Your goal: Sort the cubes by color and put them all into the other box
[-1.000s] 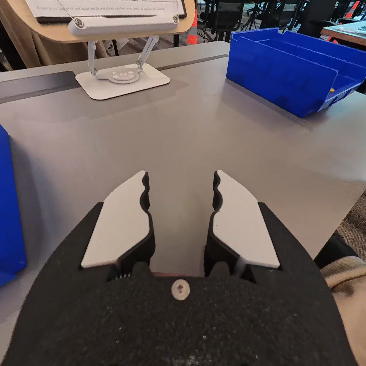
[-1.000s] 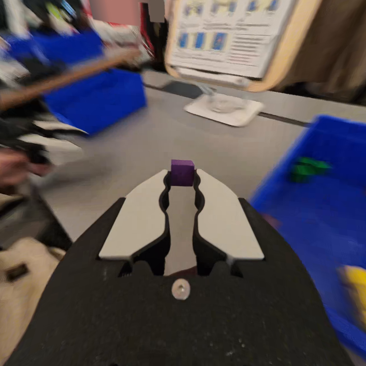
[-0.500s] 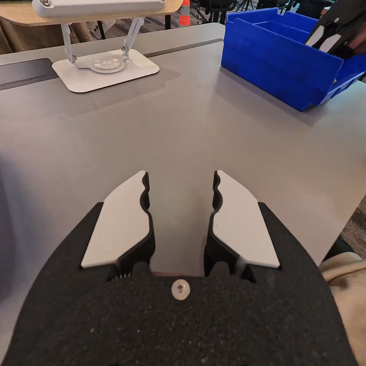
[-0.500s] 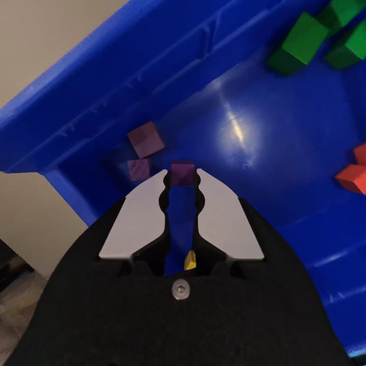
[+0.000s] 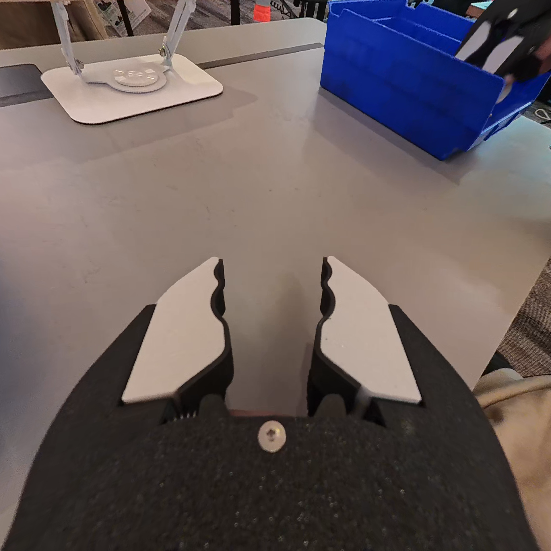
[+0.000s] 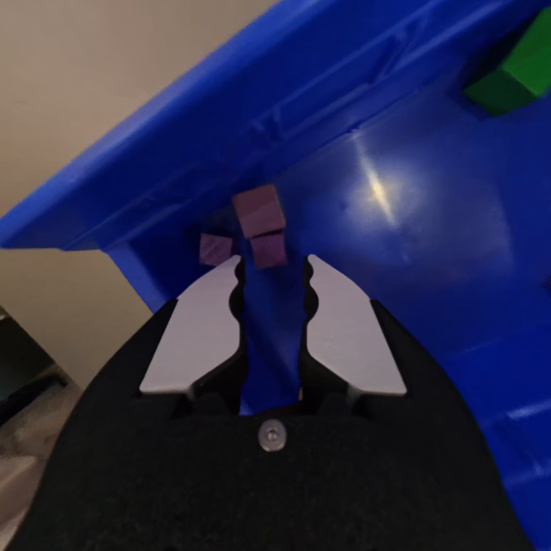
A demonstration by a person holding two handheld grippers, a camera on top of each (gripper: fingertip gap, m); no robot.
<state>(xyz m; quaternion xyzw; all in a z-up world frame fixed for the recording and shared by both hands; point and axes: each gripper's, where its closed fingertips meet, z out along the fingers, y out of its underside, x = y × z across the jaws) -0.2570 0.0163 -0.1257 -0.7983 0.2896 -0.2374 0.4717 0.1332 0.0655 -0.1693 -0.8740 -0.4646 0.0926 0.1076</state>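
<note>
Hovering over the grey table (image 5: 268, 179), the left gripper (image 5: 272, 265) has its jaws spread wide with nothing between them; it sits well apart from the blue box (image 5: 402, 89) at the table's far right corner, where the right gripper shows blurred above the rim. A white stand (image 5: 131, 86) with a flat rounded base rests at far left.

In the right wrist view, reading left to right: the box's moulded wall (image 6: 179, 143), smooth glossy plastic with ribbed ridges, meets a corner where three purple cubes cluster. One purple cube (image 6: 214, 249) lies partly behind the left fingertip; a paler one (image 6: 258, 213) sits against the wall; the third (image 6: 268, 252) lies just ahead of the right gripper (image 6: 274, 262), whose jaws stand apart and hold nothing. The cubes look matt, hard-edged, probably painted wood. Farther right, the floor carries a bright glare, and a green cube (image 6: 512, 86) lies well apart.

Judged risks: the fingertips are close to the cluster, so a careless withdrawal could nudge a cube out of its colour group; the slick floor would let cubes slide. Whether the third cube rests flat or leans on its neighbour cannot be told.
</note>
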